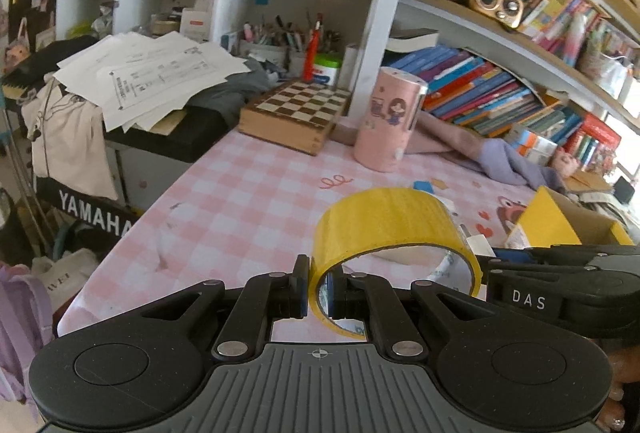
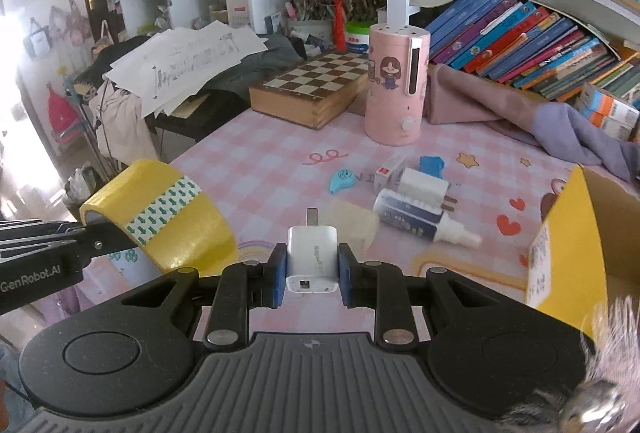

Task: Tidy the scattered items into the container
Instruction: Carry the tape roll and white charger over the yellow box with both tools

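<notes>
My left gripper (image 1: 318, 291) is shut on the rim of a yellow tape roll (image 1: 392, 221), held above the pink checked table. The same tape roll (image 2: 168, 221) shows at the left of the right wrist view, with the left gripper's arm below it. My right gripper (image 2: 312, 273) is shut on a white charger plug (image 2: 313, 253), lifted off the table. A yellow cardboard box (image 2: 568, 253) stands open at the right; the box (image 1: 548, 217) also appears right of the tape in the left wrist view. On the table lie a white bottle (image 2: 416, 219), a white plug (image 2: 424, 185), a small box (image 2: 390, 171), a blue teardrop item (image 2: 342, 179) and a blue piece (image 2: 432, 165).
A pink cylinder appliance (image 2: 396, 89) and a wooden chessboard box (image 2: 316, 89) stand at the back. Pink and purple cloth (image 2: 540, 117) lies at the right back. Bookshelves (image 2: 520, 37) line the right; papers (image 2: 188, 61) pile at the left beyond the table edge.
</notes>
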